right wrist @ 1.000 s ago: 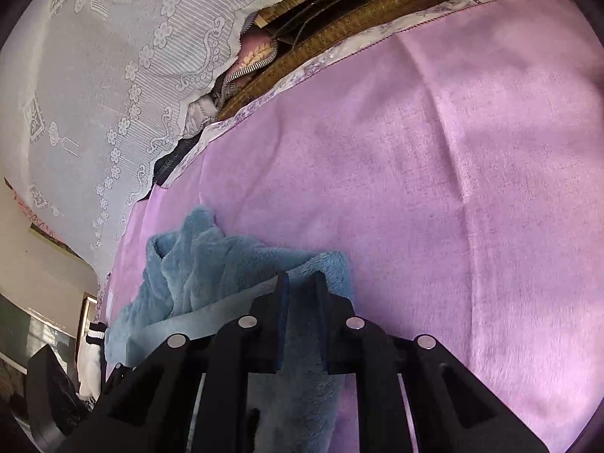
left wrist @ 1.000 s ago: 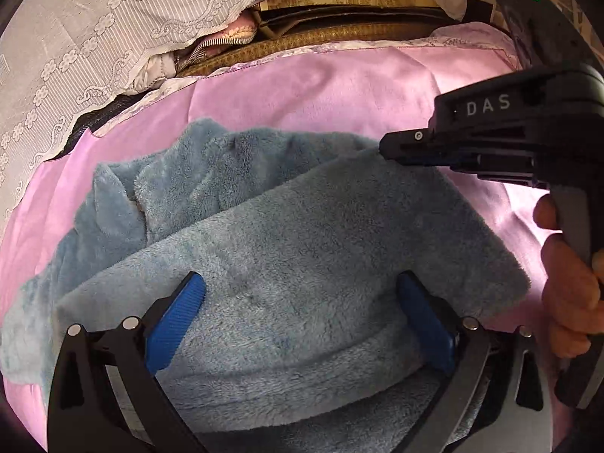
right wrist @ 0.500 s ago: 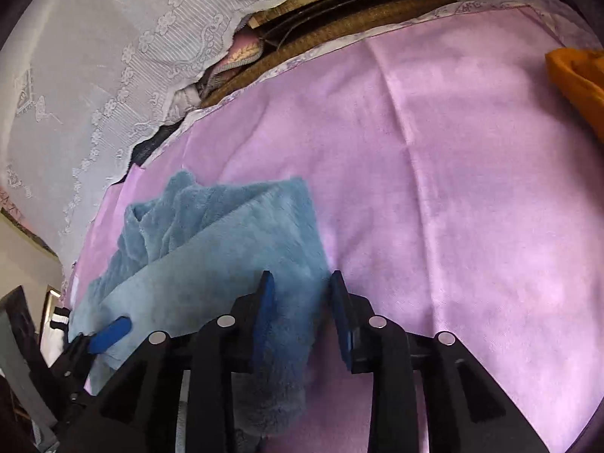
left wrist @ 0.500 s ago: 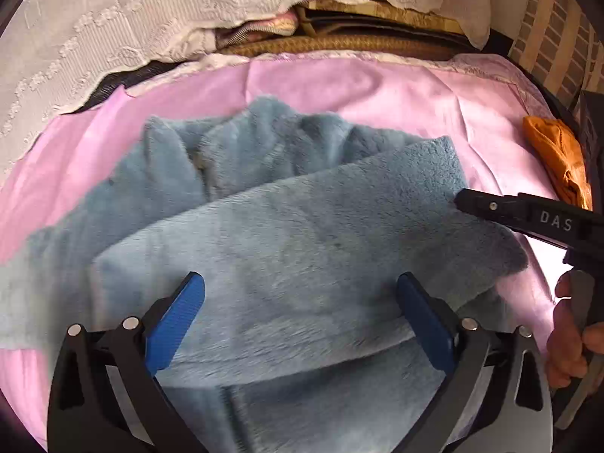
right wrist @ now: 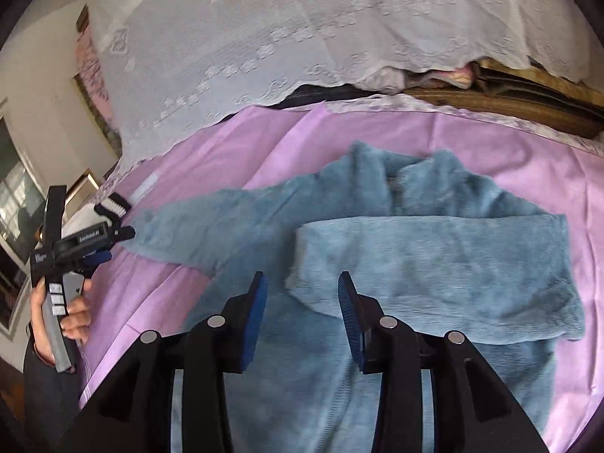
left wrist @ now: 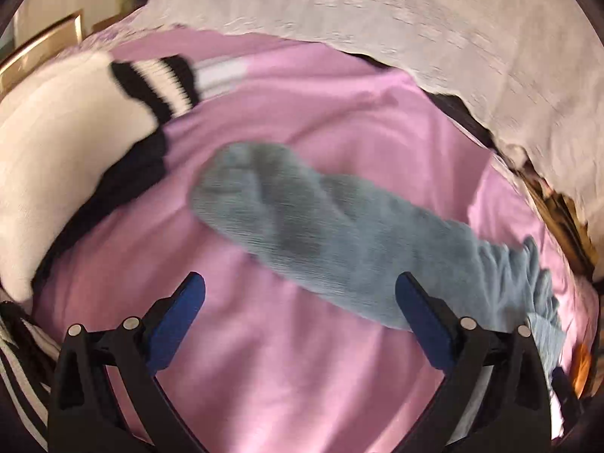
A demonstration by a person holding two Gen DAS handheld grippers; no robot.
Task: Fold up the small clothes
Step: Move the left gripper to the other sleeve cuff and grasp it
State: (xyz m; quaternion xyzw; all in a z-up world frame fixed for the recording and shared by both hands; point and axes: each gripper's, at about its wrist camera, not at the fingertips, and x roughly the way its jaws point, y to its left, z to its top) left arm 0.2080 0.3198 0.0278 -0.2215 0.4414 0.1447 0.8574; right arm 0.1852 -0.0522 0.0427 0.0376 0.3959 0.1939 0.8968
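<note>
Fleece under right gripper (right wrist: 302, 313): released; jaws have just been opening, nothing pinched, folded flap of the blue garment (right wrist: 434, 264) lying flat beyond the tips.
Left gripper (left wrist: 298, 313): spread wide, empty, swung away from the body toward the outstretched sleeve (left wrist: 302, 219).
Garment's place: pink bed sheet (right wrist: 264, 139), partly folded.
Meaning: one fold laid; sleeve likely next.
Farther: striped clothes (left wrist: 158, 79), lace cover (right wrist: 302, 37).
</note>
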